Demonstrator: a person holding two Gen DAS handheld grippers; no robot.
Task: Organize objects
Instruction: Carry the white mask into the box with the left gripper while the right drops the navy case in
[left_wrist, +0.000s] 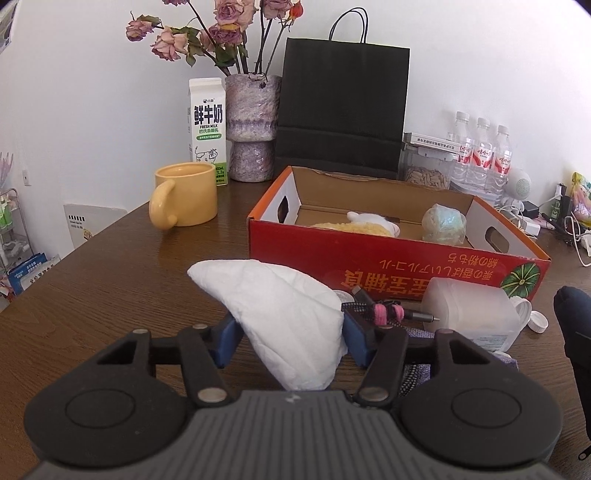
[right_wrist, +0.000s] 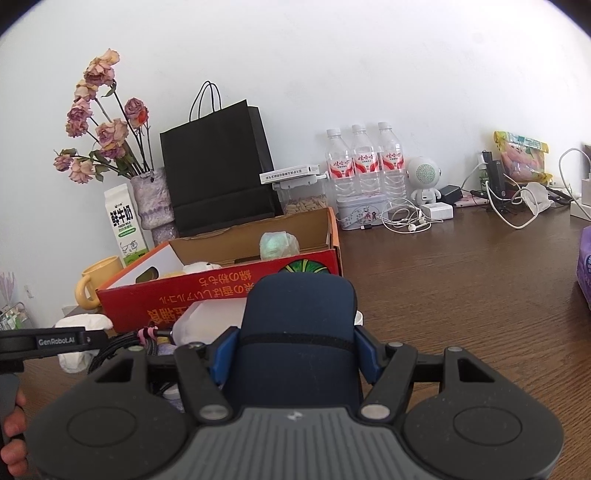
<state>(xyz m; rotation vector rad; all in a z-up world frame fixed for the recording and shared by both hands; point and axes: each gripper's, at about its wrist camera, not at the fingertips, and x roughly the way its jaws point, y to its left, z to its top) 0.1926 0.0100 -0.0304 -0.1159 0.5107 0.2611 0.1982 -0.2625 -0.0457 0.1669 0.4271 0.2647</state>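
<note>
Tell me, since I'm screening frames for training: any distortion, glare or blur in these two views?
Left wrist: fisheye bends the table edge, corners vignetted; the white pad in the left gripper is bright but keeps texture. Right wrist: same curvature, dark corners; the navy case in the right gripper reads dark, background sharp.

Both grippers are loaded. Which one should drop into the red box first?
Left, probably. The left gripper holds the white tissue wad directly facing the red box. The right gripper, gripping the navy case, faces its corner.
</note>
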